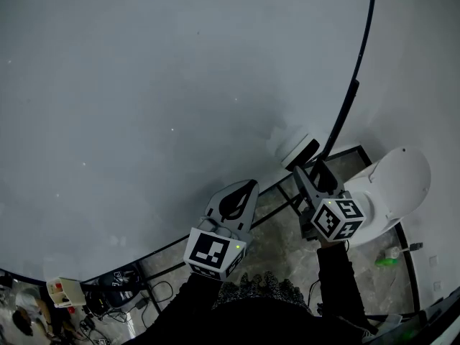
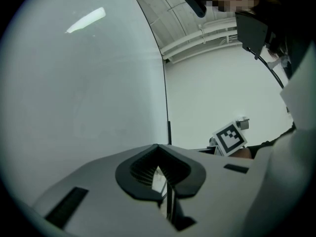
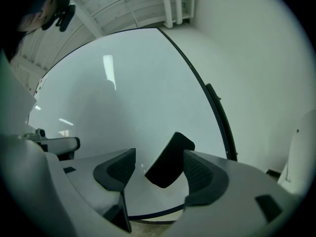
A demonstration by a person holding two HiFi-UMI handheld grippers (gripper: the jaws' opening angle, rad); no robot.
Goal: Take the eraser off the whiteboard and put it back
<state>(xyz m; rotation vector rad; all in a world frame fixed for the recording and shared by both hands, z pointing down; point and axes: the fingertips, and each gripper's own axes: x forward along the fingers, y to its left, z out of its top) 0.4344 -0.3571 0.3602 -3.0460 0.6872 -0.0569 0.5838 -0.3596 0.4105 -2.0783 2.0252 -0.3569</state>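
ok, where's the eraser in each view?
Head view: eraser on the whiteboard, right of centre, just beyond the right gripper.
Left gripper view: not in it.
Right gripper view: lower centre, between the open jaws.
Shared landmark: the board's black frame edge.

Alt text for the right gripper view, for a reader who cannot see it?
The right gripper has its jaws apart with a black eraser between them, tilted on the whiteboard near the board's dark-framed right edge.

Lab-like workroom, large whiteboard [image 1: 144, 85], bare white wall [image 2: 222, 83], floor cables [image 1: 154, 293]
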